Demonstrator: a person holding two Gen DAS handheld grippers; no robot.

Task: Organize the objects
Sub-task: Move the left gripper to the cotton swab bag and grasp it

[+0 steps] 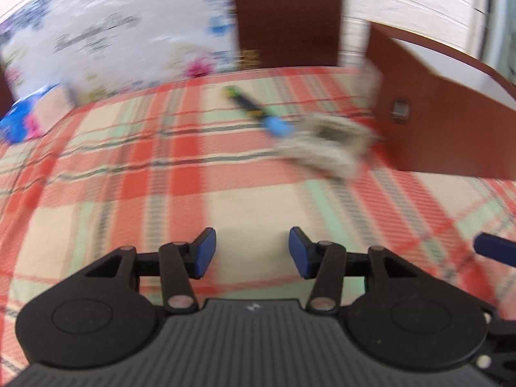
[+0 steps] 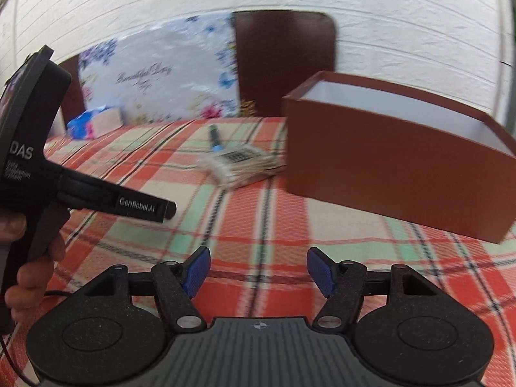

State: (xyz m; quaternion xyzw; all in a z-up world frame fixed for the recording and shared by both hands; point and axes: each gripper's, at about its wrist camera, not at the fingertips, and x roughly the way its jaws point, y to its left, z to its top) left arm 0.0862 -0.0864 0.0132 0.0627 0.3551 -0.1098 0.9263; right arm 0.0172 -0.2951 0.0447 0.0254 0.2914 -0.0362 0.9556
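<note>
A clear packet of cotton swabs (image 1: 329, 142) (image 2: 242, 164) with a barcode label lies on the checked tablecloth (image 1: 161, 177) (image 2: 258, 219), close to the left side of an open brown box (image 1: 451, 135) (image 2: 387, 167) with a white inside. Just behind the packet lies a black pen with a blue cap (image 1: 254, 109) (image 2: 215, 138). My left gripper (image 1: 252, 248) hovers over the cloth short of the packet, open and empty. My right gripper (image 2: 258, 267) is open too, nothing between its blue pads, with the box ahead to its right.
A person's hand (image 2: 29, 277) holds the left tool's black housing (image 2: 32, 148) at the left of the right wrist view. A floral bag (image 2: 154, 77), a brown chair back (image 2: 283, 61) and a blue packet (image 2: 84, 122) stand at the far edge. The wall is white brick.
</note>
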